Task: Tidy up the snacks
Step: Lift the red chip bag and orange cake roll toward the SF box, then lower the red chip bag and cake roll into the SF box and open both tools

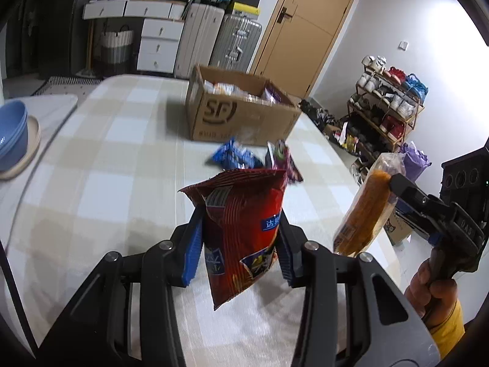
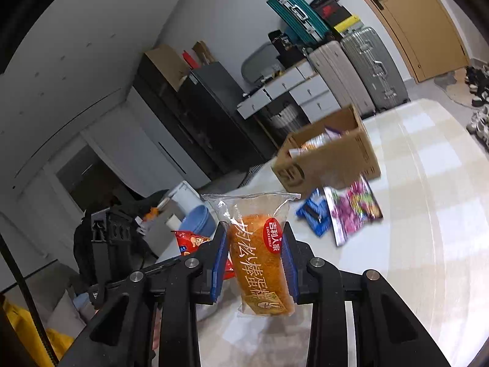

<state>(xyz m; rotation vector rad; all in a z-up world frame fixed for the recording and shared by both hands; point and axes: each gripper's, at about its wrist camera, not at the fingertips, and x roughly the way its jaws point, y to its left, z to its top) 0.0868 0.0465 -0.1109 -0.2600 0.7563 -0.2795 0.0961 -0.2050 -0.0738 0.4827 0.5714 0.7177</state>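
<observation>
My left gripper (image 1: pixel 240 241) is shut on a red snack bag (image 1: pixel 244 229) and holds it above the checked table (image 1: pixel 107 159). My right gripper (image 2: pixel 255 253) is shut on a clear packet of orange floss bread (image 2: pixel 259 260), also raised; it shows in the left wrist view (image 1: pixel 366 211) to the right of the red bag. The red bag shows at the left in the right wrist view (image 2: pixel 191 243). A blue packet (image 1: pixel 233 156) and a purple packet (image 1: pixel 285 159) lie on the table in front of an open cardboard box (image 1: pixel 241 113) holding several snacks.
Stacked blue bowls (image 1: pixel 12 134) sit at the table's left edge. A shoe rack (image 1: pixel 388 107) stands right of the table. Suitcases (image 1: pixel 223 39), white drawers (image 1: pixel 159 42) and a door (image 1: pixel 308 24) are behind. A purple bag (image 1: pixel 414 162) is beyond the right edge.
</observation>
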